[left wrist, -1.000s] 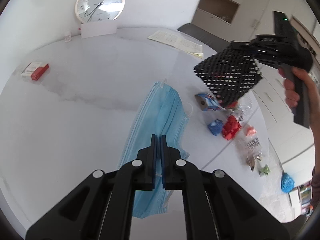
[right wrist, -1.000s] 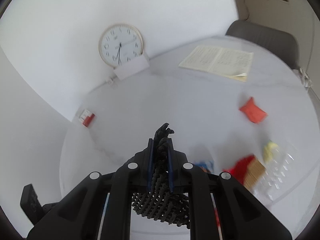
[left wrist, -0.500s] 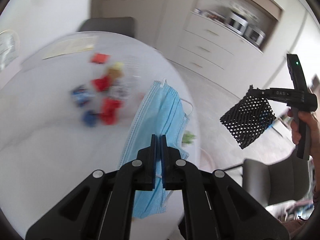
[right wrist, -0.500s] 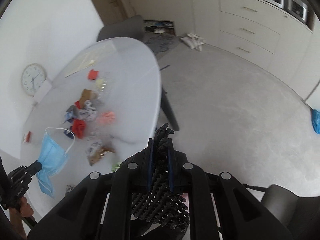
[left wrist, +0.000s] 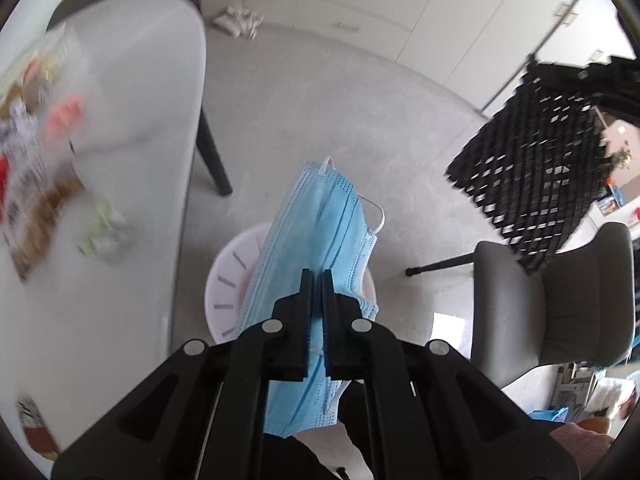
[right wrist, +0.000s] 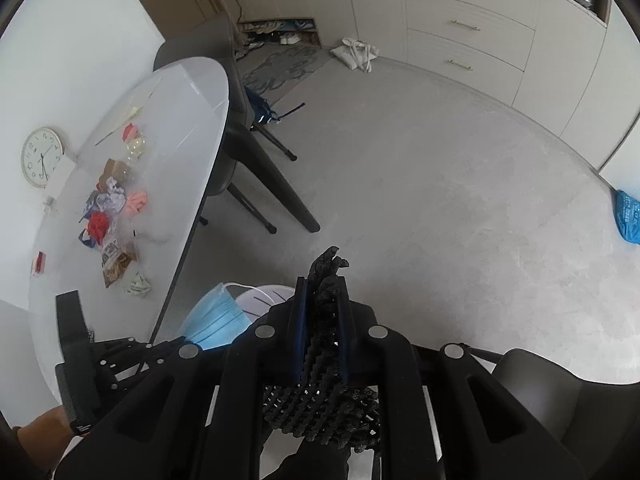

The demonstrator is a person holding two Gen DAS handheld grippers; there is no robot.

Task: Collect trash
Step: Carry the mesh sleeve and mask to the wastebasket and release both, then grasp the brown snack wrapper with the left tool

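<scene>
Left gripper was pressed together on a blue face mask, pinching it near its lower half; mask hung past the fingertips w/ one white ear loop free. Below it on the floor stood a white round bin, mask directly over its rim area, not touching as far as could be told.

Right gripper was clamped on a black mesh net; net bunched btwn the pads, remainder hanging under the fingers. In left wrist view same net hung spread out at upper right, above a grey chair.

White table lay to the left, w/ remaining trash on it: red, pink, printed wrappers, clustered mid-table. Wall clock beyond table. Blue bag on floor, well apart at right.
</scene>
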